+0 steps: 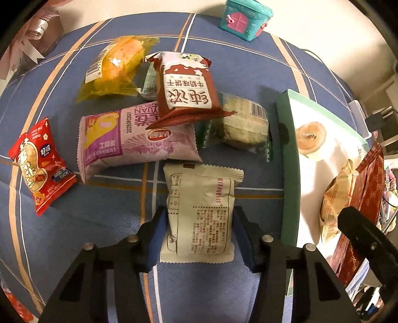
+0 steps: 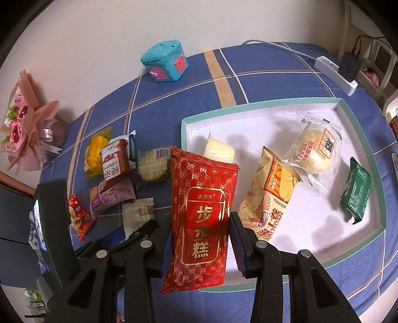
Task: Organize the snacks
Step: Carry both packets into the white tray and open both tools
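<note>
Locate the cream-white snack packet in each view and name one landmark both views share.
Left wrist: cream-white packet at lower centre, between the left gripper fingers.
Right wrist: same packet at lower left, beside the purple packet.
Shared landmark: teal toy house.

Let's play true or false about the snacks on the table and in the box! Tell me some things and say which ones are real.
1. The right gripper holds a red packet. True.
2. The white tray has no snacks in it. False: several lie inside, including a green packet.
3. The left gripper has a beige packet between its fingers. True.
4. The teal toy house sits inside the tray. False: it stands on the blue tablecloth, near the wall.
5. The purple packet lies in the tray. False: it lies on the tablecloth, partly under a brown packet.
</note>
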`<state>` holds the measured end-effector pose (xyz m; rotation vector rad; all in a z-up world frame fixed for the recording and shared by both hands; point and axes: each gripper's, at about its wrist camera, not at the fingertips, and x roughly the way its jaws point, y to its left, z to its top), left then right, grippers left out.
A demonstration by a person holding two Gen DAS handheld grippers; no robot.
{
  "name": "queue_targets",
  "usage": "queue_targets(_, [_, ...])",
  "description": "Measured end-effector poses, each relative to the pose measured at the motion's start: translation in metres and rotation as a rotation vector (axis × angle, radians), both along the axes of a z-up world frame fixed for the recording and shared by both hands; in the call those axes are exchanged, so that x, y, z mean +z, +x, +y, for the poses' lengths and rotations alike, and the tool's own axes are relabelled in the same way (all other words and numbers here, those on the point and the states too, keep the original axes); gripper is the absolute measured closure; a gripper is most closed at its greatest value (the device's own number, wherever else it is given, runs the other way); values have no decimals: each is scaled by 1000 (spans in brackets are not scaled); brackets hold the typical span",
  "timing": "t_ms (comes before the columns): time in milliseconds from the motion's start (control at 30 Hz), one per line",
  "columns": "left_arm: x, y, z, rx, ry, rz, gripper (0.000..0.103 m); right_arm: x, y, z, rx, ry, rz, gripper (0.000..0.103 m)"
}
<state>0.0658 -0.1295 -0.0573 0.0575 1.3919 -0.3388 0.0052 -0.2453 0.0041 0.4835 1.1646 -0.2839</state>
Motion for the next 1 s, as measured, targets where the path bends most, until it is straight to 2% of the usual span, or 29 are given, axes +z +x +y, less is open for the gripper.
queue_targets(133, [6,4,8,35,-17,-1,50,0,0,-1,-4,2,-1,60])
queue_targets(267, [14,6,21,75,-71,10,50,1,0,-1,-10,4,-3,60])
queue_targets(433, [37,2,23,59,-121,-35,50,4,-4,-10,-35,7,-11,60])
queue_targets(600, [57,5,14,-1,-163,-75,50,10,-18,-36,-122,-39,-15,60])
queue_targets(800, [69,-14,-20,-128,-176,-92,50,15,-39,-73,-281,-193,30,60])
queue_targets(1000, [63,-45,-46,-247,-157,-87,50,5,-48,-95,-354,-202,67,60])
